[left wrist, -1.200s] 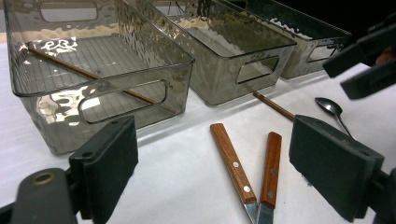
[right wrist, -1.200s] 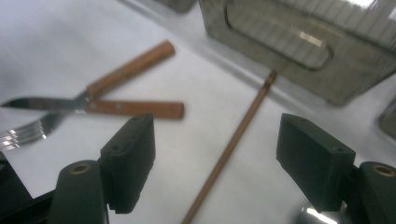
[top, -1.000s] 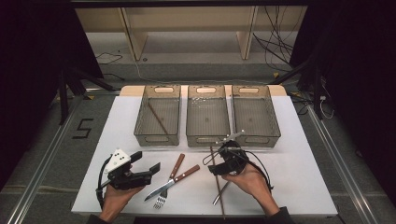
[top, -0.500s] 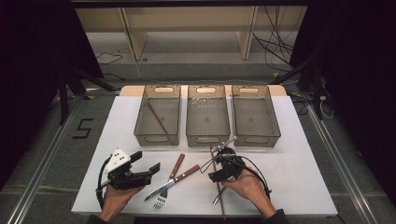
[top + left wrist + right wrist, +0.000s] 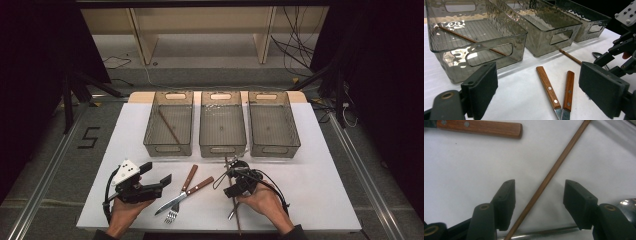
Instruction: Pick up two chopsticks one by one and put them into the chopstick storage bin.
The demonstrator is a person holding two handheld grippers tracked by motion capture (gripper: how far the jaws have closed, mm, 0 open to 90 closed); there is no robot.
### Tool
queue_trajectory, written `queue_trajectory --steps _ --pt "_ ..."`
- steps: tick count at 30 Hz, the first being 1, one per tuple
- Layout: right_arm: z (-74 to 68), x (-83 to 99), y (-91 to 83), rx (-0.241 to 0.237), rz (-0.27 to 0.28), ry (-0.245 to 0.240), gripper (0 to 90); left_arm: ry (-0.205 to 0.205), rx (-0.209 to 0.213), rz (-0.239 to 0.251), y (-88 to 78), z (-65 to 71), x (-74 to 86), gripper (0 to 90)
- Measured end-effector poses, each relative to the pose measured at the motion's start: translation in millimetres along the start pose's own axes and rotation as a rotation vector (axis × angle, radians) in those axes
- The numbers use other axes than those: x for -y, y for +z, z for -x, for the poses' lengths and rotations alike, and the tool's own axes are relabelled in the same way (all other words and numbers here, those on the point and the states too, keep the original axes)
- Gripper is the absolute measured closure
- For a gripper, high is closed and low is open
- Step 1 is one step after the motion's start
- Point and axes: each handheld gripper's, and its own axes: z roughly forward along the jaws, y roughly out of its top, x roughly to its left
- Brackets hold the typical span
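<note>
Straddling chopstick (image 5: 549,176), right claw (image 5: 539,197) closing, pads untouched; left claw (image 5: 544,87) spread; table edge near.

I'm working in what looks like a lab or recording studio. The white table (image 5: 320,195) stands in a pool of light with black curtains (image 5: 390,75) on both sides. Metal rails (image 5: 40,175) run along the floor, where a taped "5" (image 5: 88,137) marks a spot. Loose cables (image 5: 295,55) trail beneath an empty pale wooden shelf unit (image 5: 200,30) at the back.
</note>
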Motion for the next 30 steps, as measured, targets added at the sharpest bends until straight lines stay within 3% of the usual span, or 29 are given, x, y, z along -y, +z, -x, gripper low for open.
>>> queue_trajectory --steps 12,22,30 --pt "-3.5 1.2 5.1 0.023 -0.057 -0.026 51.2 0.002 0.0 0.0 0.0 0.2 -0.1 15.2" --pt "-6.6 1.3 4.4 0.048 -0.078 -0.06 66.0 0.002 0.001 0.0 0.1 0.5 0.0 15.1" --pt "-2.2 0.9 3.7 0.036 -0.078 -0.037 74.6 0.004 0.002 -0.001 0.1 0.7 0.0 15.1"
